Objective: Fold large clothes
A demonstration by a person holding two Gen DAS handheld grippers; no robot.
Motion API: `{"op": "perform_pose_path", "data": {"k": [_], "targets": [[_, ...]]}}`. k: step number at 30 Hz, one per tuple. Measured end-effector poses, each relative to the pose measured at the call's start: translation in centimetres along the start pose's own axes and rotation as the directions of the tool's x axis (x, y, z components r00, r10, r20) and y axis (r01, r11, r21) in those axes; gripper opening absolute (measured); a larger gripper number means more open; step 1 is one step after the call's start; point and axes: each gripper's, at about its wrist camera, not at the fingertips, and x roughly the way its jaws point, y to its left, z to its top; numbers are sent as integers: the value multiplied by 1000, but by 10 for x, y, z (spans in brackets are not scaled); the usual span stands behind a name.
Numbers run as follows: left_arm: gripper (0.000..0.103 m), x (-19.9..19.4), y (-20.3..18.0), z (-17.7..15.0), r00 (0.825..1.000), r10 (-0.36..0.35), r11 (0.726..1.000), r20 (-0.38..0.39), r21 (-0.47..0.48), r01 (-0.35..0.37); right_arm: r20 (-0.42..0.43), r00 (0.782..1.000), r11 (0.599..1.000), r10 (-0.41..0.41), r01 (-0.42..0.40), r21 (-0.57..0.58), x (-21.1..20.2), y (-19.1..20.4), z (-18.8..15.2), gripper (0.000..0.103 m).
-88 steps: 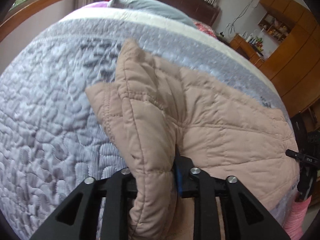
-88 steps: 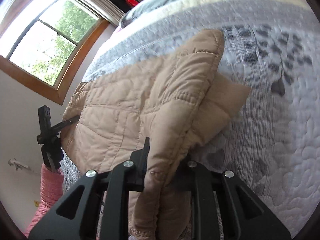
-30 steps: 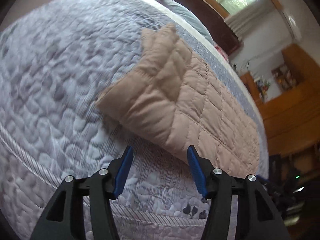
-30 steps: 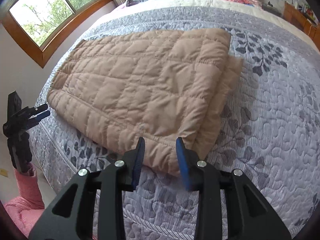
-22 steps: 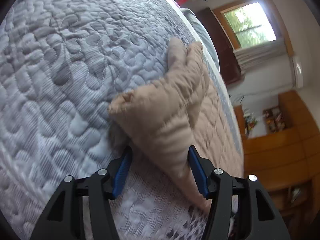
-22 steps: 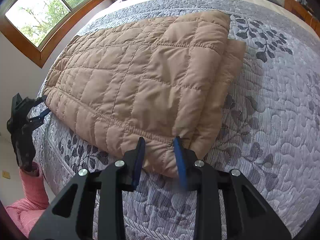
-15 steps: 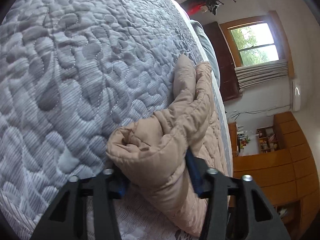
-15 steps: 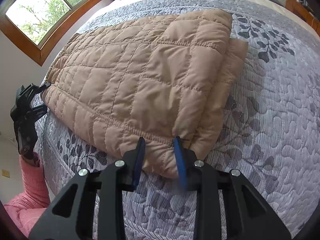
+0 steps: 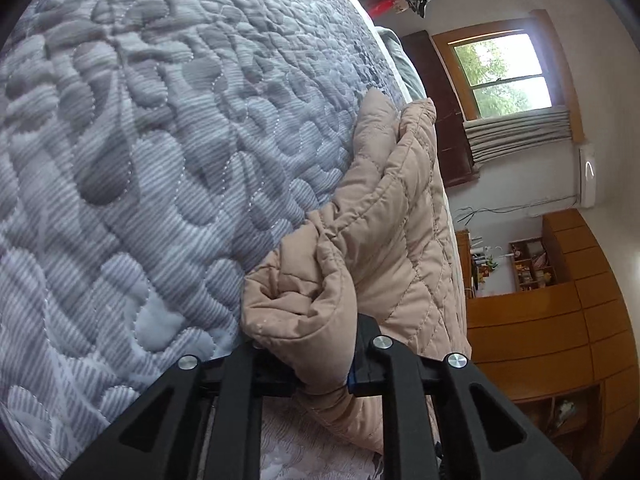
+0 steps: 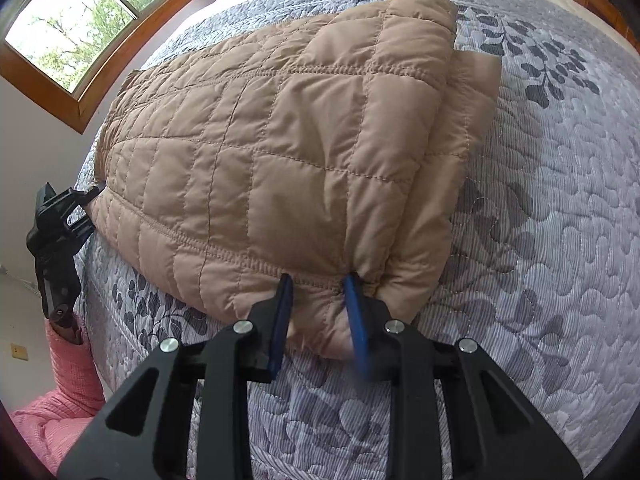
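Tan quilted puffer jacket (image 10: pixel 288 148) lies part-folded along the near edge of the grey leaf-patterned bedspread (image 10: pixel 560 220). To fold it well I judge both corners should rise together and travel level, so the padded layers don't slide apart. My left claw (image 9: pixel 308 360) is clamped tight on a bunched corner of the jacket at one end. My right claw (image 10: pixel 320 312) is partly open, blue pads straddling the near hem at the other end, touching fabric but not yet pinching it.
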Motion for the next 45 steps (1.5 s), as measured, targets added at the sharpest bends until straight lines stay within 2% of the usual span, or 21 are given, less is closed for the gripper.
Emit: {"op": "perform_pose_path", "data": {"k": [6, 9, 11, 15, 18, 20, 22, 25, 27, 30, 34, 39, 43, 45], "targets": [[16, 2, -12, 8, 1000, 7, 1000, -9, 12, -7, 20, 1000, 1000, -8, 7, 16, 1, 2, -4, 25], [14, -3, -32, 11, 999, 25, 996, 37, 81, -28, 32, 999, 999, 12, -13, 42, -3, 0, -6, 26], [14, -14, -52, 9, 997, 2, 988, 76, 151, -13, 54, 998, 998, 27, -30, 46, -13, -1, -9, 28], [13, -37, -102, -2, 990, -58, 951, 130, 308, 15, 77, 997, 999, 15, -18, 36, -29, 1, -17, 28], [13, -45, -157, -23, 984, -121, 885, 130, 463, 48, 58, 998, 999, -2, -1, 39, -26, -1, -17, 28], [13, -45, -191, -43, 984, -141, 824, 112, 564, 54, 53, 999, 999, -5, 3, 44, -23, -1, -16, 27], [13, -37, -224, -68, 986, -149, 752, 70, 656, 67, 52, 999, 999, 0, -3, 50, -20, -2, -16, 27], [13, -18, -255, -102, 992, -128, 668, -8, 738, 92, 49, 999, 998, 8, -10, 59, -18, -2, -13, 27], [13, 0, -270, -122, 993, -102, 626, -55, 773, 107, 49, 999, 998, 7, -10, 60, -16, -1, -15, 27], [13, 27, -278, -146, 993, -49, 585, -103, 803, 112, 48, 999, 998, 12, -15, 64, -15, 1, -17, 27], [13, 65, -269, -169, 987, 39, 568, -158, 816, 108, 45, 999, 998, 13, -16, 67, -16, 1, -16, 27], [14, 111, -245, -178, 961, 143, 587, -236, 802, 110, 37, 999, 998, 12, -14, 65, -14, 0, -16, 27], [14, 125, -234, -184, 952, 169, 579, -256, 807, 115, 32, 999, 998, 13, -15, 66, -14, -1, -14, 27], [14, 130, -227, -187, 951, 179, 565, -250, 818, 109, 29, 1000, 998, 13, -14, 66, -13, -2, -14, 27]]}}
